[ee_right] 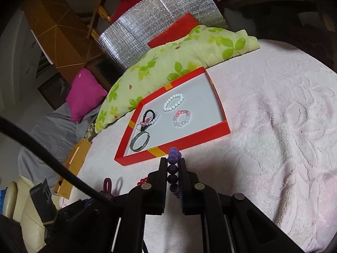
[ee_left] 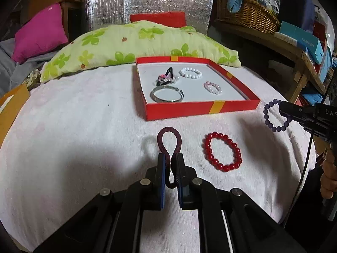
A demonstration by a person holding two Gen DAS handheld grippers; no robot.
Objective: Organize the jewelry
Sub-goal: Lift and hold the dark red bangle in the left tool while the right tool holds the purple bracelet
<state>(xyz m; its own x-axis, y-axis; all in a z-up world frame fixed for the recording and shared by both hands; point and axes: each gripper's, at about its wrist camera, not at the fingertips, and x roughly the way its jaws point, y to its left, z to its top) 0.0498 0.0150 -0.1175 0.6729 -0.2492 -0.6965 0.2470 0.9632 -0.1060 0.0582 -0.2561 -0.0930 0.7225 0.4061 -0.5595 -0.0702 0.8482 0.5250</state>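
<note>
A red box (ee_left: 202, 107) (ee_right: 189, 139) with a white floor lies on the pink blanket. It holds a white bead bracelet (ee_left: 190, 72) (ee_right: 173, 102), a pink bead bracelet (ee_left: 212, 87) (ee_right: 182, 118), a silver bangle (ee_left: 166, 96) (ee_right: 140, 141) and a black clip with pink beads (ee_left: 166, 78) (ee_right: 148, 118). My left gripper (ee_left: 171, 158) is shut on a dark red coil hair tie (ee_left: 168, 139), held above the blanket before the box. My right gripper (ee_right: 172, 161) (ee_left: 284, 109) is shut on a purple bead bracelet (ee_left: 273, 116) (ee_right: 173, 164), right of the box. A red bead bracelet (ee_left: 222, 150) lies on the blanket.
A green floral pillow (ee_left: 134, 46) (ee_right: 179, 63) lies behind the box. A magenta cushion (ee_left: 40, 31) is at the back left. A wooden bench with a wicker basket (ee_left: 246, 12) and boxes stands at the right. A yellow carton (ee_left: 12, 105) sits at the blanket's left edge.
</note>
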